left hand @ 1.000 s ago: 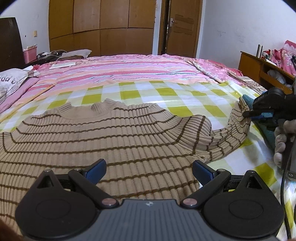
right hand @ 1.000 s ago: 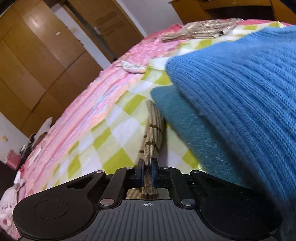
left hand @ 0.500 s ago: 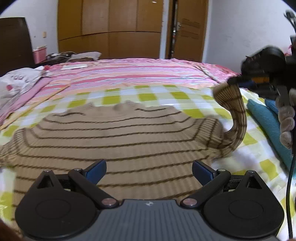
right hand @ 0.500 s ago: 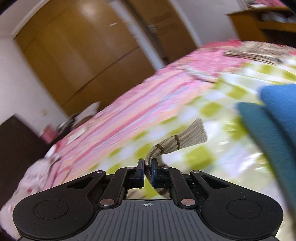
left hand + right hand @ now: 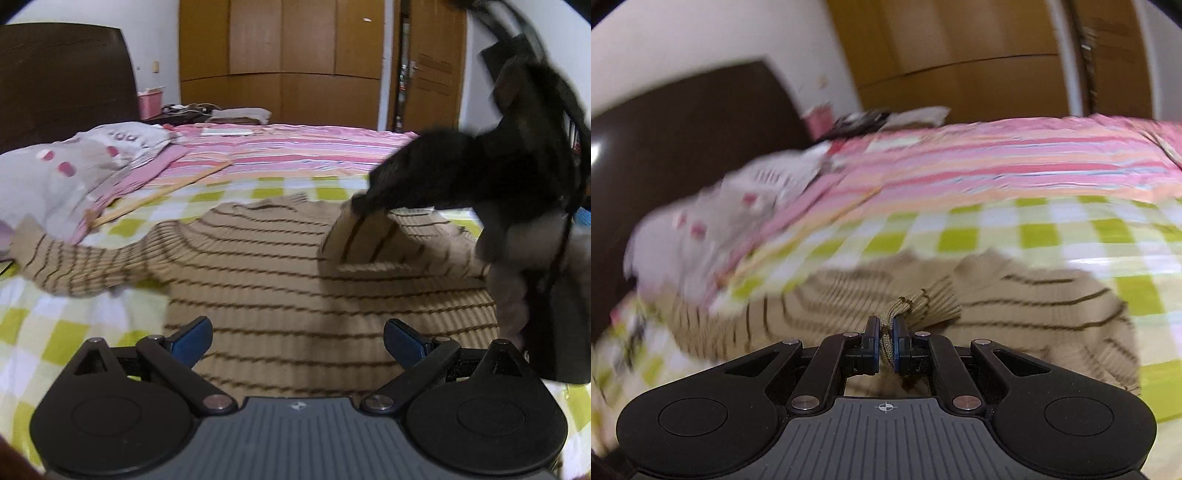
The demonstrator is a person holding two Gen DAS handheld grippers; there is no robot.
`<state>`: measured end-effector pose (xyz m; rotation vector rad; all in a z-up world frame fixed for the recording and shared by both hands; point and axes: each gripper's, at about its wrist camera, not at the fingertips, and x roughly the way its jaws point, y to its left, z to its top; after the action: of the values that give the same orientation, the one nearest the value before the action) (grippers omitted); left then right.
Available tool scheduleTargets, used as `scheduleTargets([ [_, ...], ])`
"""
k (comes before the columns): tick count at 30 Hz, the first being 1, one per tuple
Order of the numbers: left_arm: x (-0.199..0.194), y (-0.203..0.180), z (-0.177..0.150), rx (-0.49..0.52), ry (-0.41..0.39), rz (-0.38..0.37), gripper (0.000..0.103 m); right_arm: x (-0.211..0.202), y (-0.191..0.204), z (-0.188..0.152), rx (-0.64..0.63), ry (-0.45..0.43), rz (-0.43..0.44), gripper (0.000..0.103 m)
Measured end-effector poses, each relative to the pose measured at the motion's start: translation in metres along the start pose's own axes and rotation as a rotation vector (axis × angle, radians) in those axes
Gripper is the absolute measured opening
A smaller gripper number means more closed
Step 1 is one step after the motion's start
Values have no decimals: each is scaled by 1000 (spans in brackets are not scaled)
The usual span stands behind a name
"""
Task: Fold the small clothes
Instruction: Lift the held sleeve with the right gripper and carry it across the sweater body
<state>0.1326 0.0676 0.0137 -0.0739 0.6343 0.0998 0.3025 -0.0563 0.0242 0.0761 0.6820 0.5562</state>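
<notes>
Left wrist view: left gripper [image 5: 295, 341], jaws spread wide, blue pads [image 5: 192, 338] apart with nothing between them, hovering over the lower part of a sweater [image 5: 258, 266].

Sweater: tan ribbed knit with thin dark brown stripes, lying flat on the bed [image 5: 44, 332], collar toward the far side. One sleeve [image 5: 85, 266] stretches out to the left, its end reaching the foot of a pillow [image 5: 74, 166]. The other sleeve [image 5: 365, 236] is lifted and doubled back over the body of the garment, its cuff held up off the cloth.

Right gripper [image 5: 360, 205]: blurred black shape entering from the right in the left wrist view, tip at the raised cuff. A gloved hand [image 5: 509, 266] on its handle shows at the right edge, also blurred.

Right wrist view: right gripper [image 5: 885, 349], jaws nearly closed, pinching the bunched cuff of the sleeve [image 5: 916, 302] between the two pads [image 5: 873, 345]. Cuff fans out just beyond the fingertips; the rest of the sweater [image 5: 1034, 306] lies spread below on the bed [image 5: 1052, 229]. Picture smeared on its left side.

Bed cover: yellow-green and white check near the sweater, pink stripes farther back.

Pillow: grey with pink spots, at the left of the bed, before a dark headboard [image 5: 62, 77].

Background: wooden wardrobe [image 5: 280, 62] and a door [image 5: 432, 81] on the far wall.
</notes>
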Motion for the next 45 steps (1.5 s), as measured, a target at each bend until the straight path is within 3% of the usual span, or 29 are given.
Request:
scheduleTargets([
  [7, 0, 27, -8, -68, 4, -4, 103, 24, 41, -36, -186, 111, 17, 7],
  [10, -2, 33, -12, -88, 3, -2, 103, 27, 49, -43, -254, 149, 23, 12],
  [16, -2, 38, -13, -100, -6, -14, 103, 22, 53, -46, -290, 183, 45, 15],
  [19, -3, 39, -13, -110, -12, -17, 103, 14, 53, -43, -292, 157, 53, 30],
  [23, -5, 42, -12, -116, -24, -13, 103, 9, 60, -35, -324, 116, 51, 43],
  [30, -5, 48, -12, -137, -30, -13, 103, 40, 85, -36, -407, 159, 43, 43],
  [38, -4, 57, -11, -173, -30, -21, 103, 51, 82, -33, -345, 202, 123, 42],
  [45, -3, 59, -11, -175, -28, -25, 103, 58, 65, -13, -295, 155, 47, 41],
])
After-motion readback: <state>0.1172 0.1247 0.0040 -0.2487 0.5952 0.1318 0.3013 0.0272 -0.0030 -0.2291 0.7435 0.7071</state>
